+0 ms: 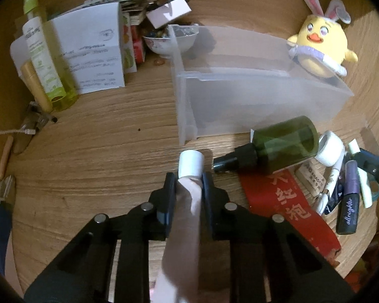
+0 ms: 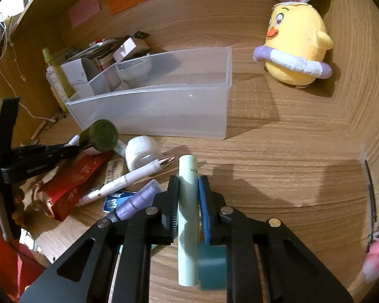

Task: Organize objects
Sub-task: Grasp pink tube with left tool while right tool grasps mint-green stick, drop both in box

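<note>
pink tube [image 1: 187, 202] white-capped, mint tube [image 2: 188, 202] plain

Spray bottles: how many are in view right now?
2. A dark green spray bottle lies before the clear bin; a yellow-green spray bottle stands by the white box. Clutter may hide more.

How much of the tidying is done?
Nothing looks done yet: the clear bin looks empty. In hand: the left gripper has its jaws shut on a pink tube, and the right gripper has its jaws shut on a pale green tube. Left on the desk: the green bottle, tape roll, pen, red packet and purple tube.
</note>
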{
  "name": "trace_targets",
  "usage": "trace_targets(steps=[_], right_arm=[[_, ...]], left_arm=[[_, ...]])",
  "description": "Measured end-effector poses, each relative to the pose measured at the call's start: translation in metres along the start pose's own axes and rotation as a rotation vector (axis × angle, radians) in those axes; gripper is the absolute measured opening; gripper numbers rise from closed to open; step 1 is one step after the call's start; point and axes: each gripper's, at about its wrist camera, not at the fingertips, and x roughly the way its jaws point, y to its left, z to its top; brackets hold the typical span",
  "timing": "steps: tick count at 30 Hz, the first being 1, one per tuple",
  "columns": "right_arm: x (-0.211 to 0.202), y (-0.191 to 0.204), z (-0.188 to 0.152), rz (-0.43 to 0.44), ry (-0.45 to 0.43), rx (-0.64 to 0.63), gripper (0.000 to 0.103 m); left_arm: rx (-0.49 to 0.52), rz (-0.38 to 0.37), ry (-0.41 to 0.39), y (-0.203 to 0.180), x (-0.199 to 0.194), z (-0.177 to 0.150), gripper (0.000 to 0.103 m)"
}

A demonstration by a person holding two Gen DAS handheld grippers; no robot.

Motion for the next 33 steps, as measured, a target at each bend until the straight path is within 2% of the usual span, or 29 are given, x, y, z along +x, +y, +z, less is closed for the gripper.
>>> trace_targets(steps=[6,19,33], right_arm=[[-0.005,-0.002,0.004,-0.004,-0.028,0.007,0.014],[-0.045,-0.009,0.029,-0.010,-0.160,0.026,0.014],[-0.080,0.007,0.088,-0.031,-0.327,-0.064,0.014]], left_arm=[[-0.049,0.001,-0.057,0.011,-0.018,-0.001,0.020],[-0.105,-0.024,-0.254,0.017,-0.080,0.021,0.020],[-0.096,-0.048,-0.400,0.003,-0.120,0.067,0.019]])
